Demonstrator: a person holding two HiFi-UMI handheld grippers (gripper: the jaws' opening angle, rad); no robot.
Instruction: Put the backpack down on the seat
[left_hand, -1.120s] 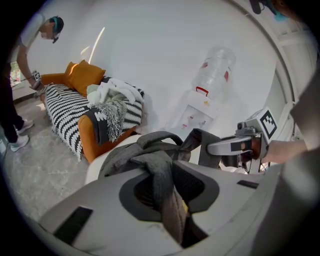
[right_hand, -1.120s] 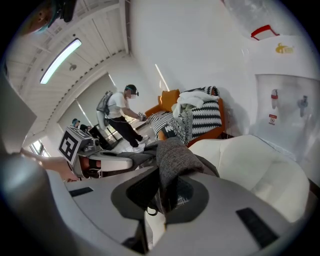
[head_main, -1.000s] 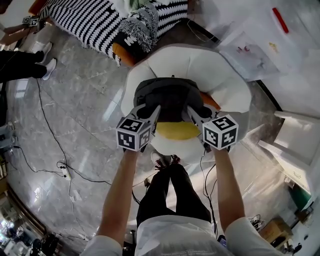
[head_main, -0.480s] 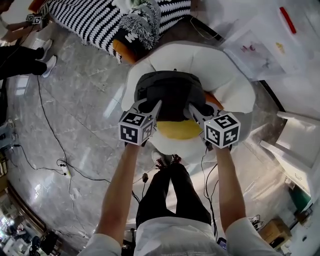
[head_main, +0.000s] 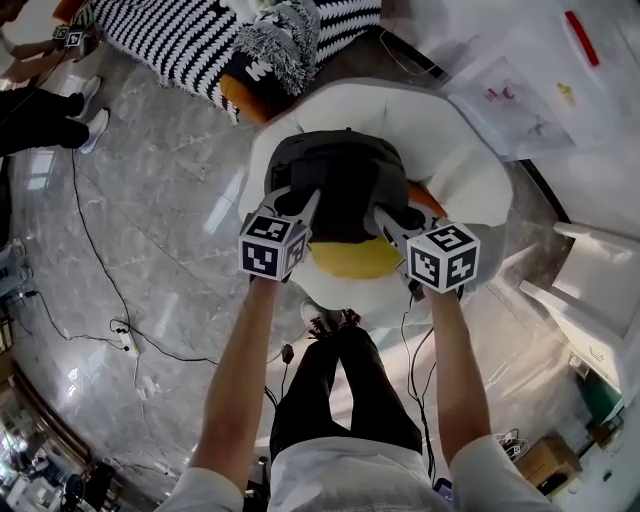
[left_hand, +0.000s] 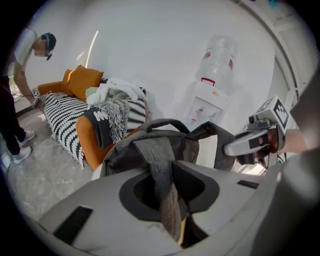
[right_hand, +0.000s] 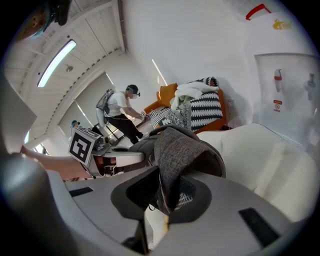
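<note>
A dark grey backpack (head_main: 340, 180) hangs over the white armchair (head_main: 470, 170), above its yellow seat cushion (head_main: 355, 258). Whether its bottom touches the seat I cannot tell. My left gripper (head_main: 303, 207) is shut on the left shoulder strap (left_hand: 159, 165), which runs between its jaws in the left gripper view. My right gripper (head_main: 386, 216) is shut on the other grey strap (right_hand: 177, 147). The two grippers sit side by side at the near edge of the bag, and each shows in the other's view: the right gripper (left_hand: 252, 142), the left gripper (right_hand: 117, 157).
An orange sofa with a black-and-white striped blanket (head_main: 190, 40) stands behind the chair. Cables (head_main: 120, 340) trail over the marble floor at left. Another person (head_main: 40, 105) stands at the far left. A water dispenser (left_hand: 212, 90) and white furniture (head_main: 590, 290) stand to the right.
Both grippers and the backpack have sunk a little towards the armchair. The grips on the straps are unchanged.
</note>
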